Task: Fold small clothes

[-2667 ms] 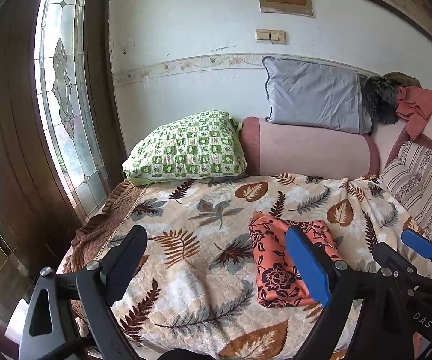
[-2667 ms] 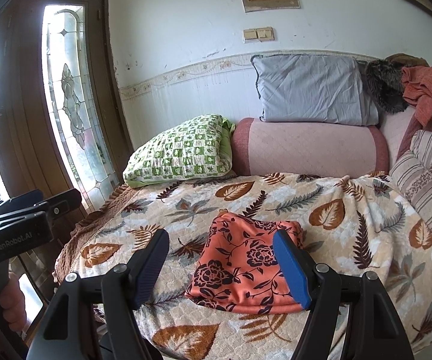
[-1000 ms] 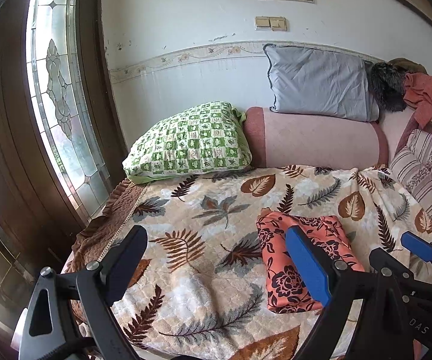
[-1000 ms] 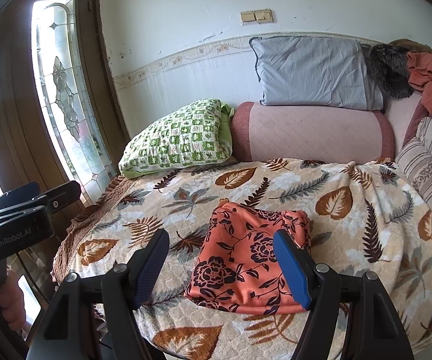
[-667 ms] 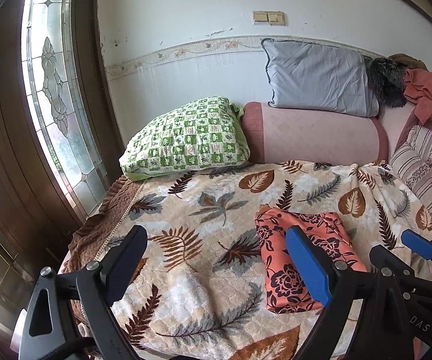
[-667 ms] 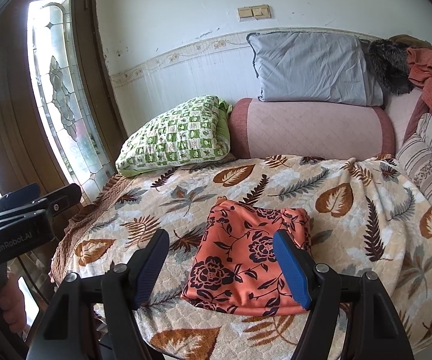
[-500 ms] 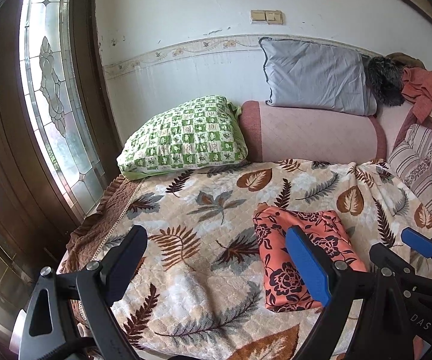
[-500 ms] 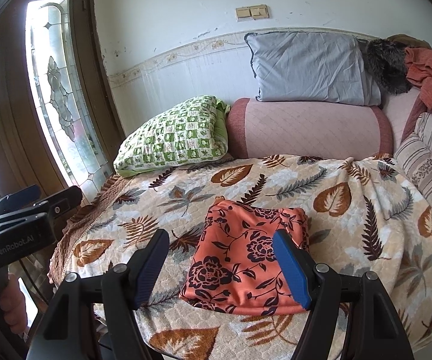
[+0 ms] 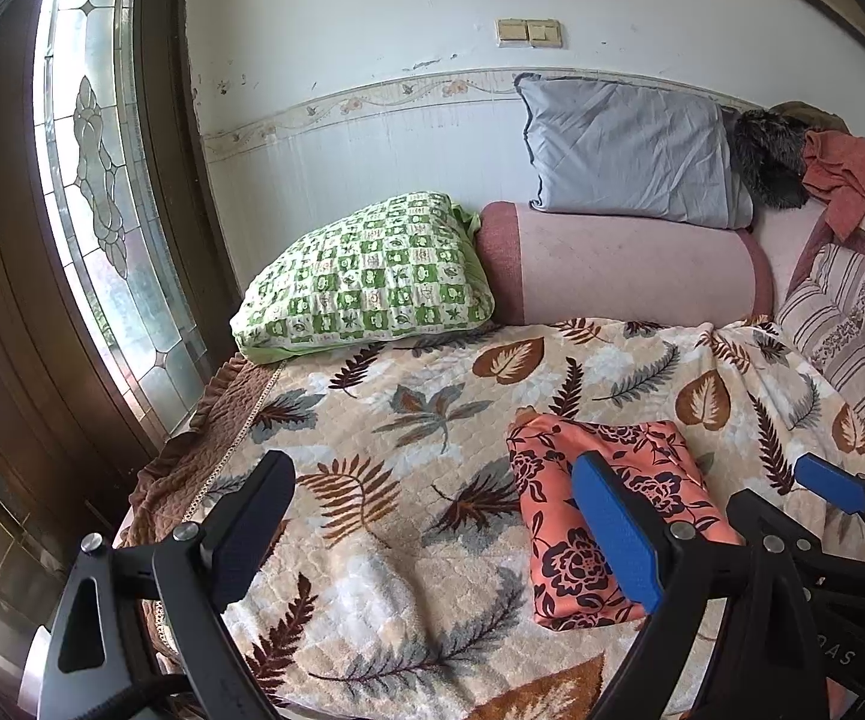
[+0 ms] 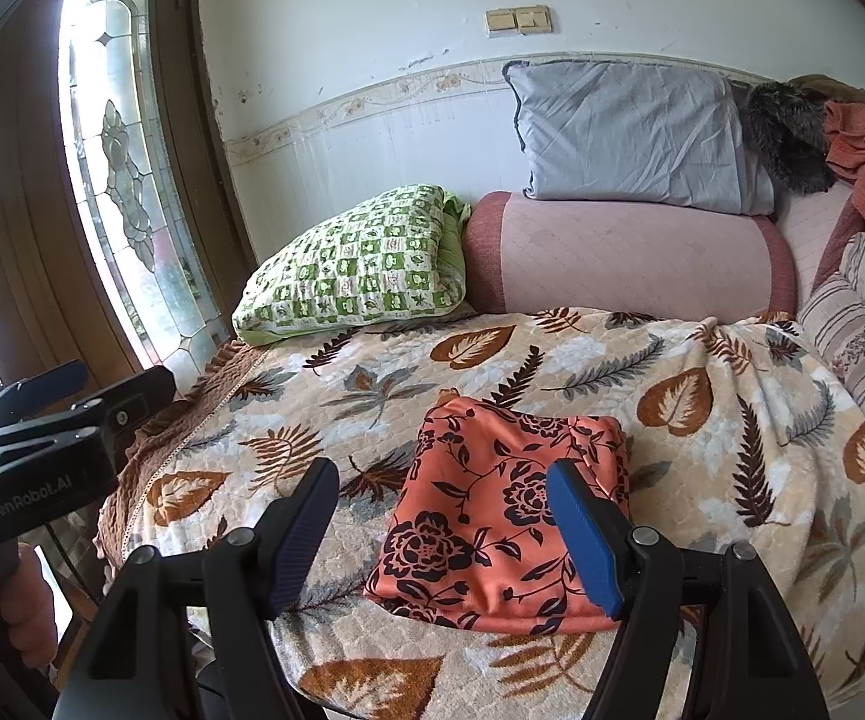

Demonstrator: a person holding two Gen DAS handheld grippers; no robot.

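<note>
One folded orange floral garment (image 10: 504,510) lies on the leaf-pattern blanket (image 10: 732,420), at 12 o'clock from the right gripper (image 10: 441,531). It looks light, soft and slippery, so pinch a folded edge. Both the right and left gripper (image 9: 432,531) are released and empty.

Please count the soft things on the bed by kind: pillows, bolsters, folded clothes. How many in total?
Pillows: 2, the green checked pillow and the grey pillow
Bolsters: 1, the pink bolster
Folded clothes: 1, the orange floral garment
Total: 4
</note>
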